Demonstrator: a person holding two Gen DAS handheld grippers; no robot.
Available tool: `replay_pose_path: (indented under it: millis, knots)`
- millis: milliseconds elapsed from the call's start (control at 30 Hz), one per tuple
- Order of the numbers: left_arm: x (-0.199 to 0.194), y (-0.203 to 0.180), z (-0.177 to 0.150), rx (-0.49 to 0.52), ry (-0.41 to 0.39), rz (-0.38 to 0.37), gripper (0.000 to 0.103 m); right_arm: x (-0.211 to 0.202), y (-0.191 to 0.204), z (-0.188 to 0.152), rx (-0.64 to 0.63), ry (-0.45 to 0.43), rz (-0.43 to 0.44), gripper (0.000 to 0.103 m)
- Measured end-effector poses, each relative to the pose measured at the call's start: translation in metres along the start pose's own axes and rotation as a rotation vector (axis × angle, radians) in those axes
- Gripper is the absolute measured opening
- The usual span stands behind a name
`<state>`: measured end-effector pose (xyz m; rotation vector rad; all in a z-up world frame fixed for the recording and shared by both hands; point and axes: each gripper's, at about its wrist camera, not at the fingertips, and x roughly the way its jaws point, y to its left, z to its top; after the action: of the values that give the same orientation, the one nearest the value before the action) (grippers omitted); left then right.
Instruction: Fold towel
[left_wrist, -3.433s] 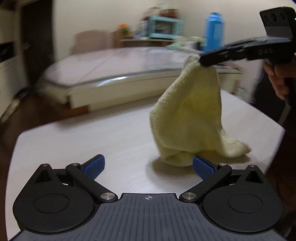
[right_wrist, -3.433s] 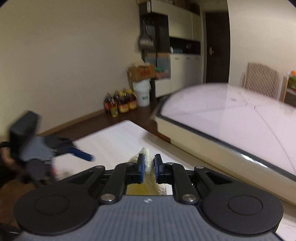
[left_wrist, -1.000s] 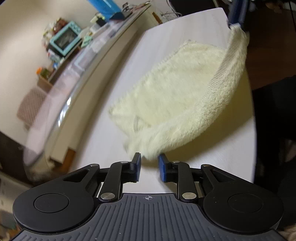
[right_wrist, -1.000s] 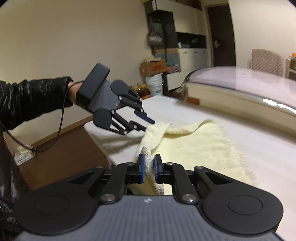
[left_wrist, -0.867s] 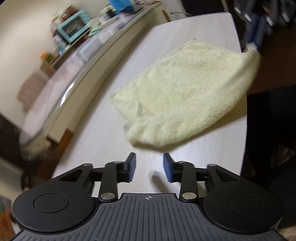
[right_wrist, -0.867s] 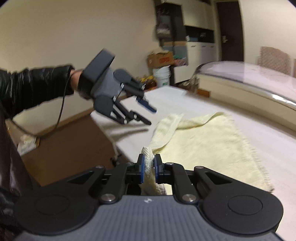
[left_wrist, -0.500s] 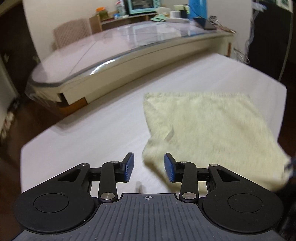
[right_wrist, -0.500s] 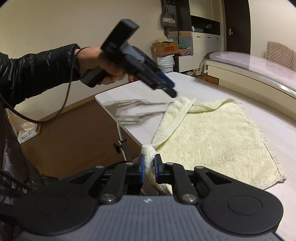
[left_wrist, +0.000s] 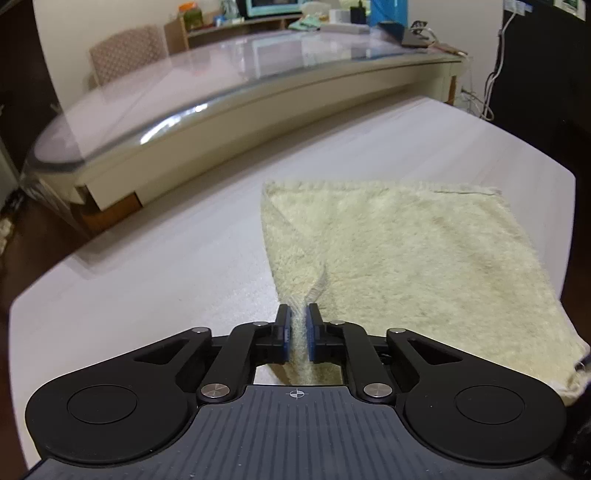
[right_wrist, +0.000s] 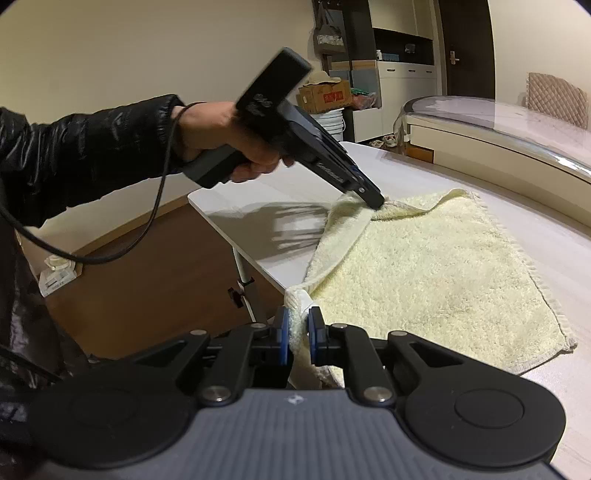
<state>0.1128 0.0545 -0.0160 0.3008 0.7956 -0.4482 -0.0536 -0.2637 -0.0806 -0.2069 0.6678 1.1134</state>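
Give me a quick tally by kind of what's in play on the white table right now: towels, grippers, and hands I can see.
Towels: 1, the pale yellow towel lying flat on the white table
Grippers: 2, the left gripper and the right gripper, each shut on a near corner of the towel
Hands in view: 1, the left hand
Total: 4

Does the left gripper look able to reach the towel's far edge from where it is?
Probably yes: the left gripper is shut on the yellow towel's near corner, and nothing lies across the towel or white table beyond.
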Motion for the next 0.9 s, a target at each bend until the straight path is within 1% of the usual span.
replay_pose_path:
  millis: [100,167,333,433,500,600,633,700,800,900]
  knots:
    - [-0.027,-0.001,-0.009,-0.068,-0.061,0.009,0.008,0.000,-0.001,0.000,0.007,-0.004,0.004,0.012]
    - [-0.044,-0.004,-0.018,-0.103,-0.092,0.040,0.008,-0.001,-0.001,0.000,0.011,-0.009,0.007,0.012]
    - [-0.070,-0.017,-0.056,-0.222,-0.121,0.092,0.008,-0.002,0.002,0.001,0.009,-0.018,0.023,0.012]
    - [-0.074,-0.022,-0.087,-0.336,-0.125,0.113,0.008,0.000,0.006,0.001,-0.012,-0.011,0.041,0.012]
    - [-0.075,-0.023,-0.100,-0.379,-0.134,0.127,0.011,0.002,0.008,0.001,-0.028,-0.003,0.044,0.012]
    - [-0.080,-0.020,-0.113,-0.435,-0.161,0.131,0.018,0.002,0.011,0.002,-0.051,0.009,0.044,0.012]
    - [-0.081,-0.020,-0.115,-0.439,-0.168,0.134,0.024,0.001,0.012,0.003,-0.054,0.008,0.043,0.012]
    - [-0.088,-0.018,-0.122,-0.451,-0.171,0.149,0.025,-0.001,0.014,0.003,-0.058,0.008,0.040,0.012]
    - [-0.094,-0.013,-0.127,-0.472,-0.156,0.155,0.025,-0.002,0.016,0.003,-0.060,0.011,0.041,0.012]
    - [-0.096,-0.011,-0.129,-0.489,-0.144,0.158,0.033,-0.001,0.018,0.003,-0.061,0.017,0.043,0.012]
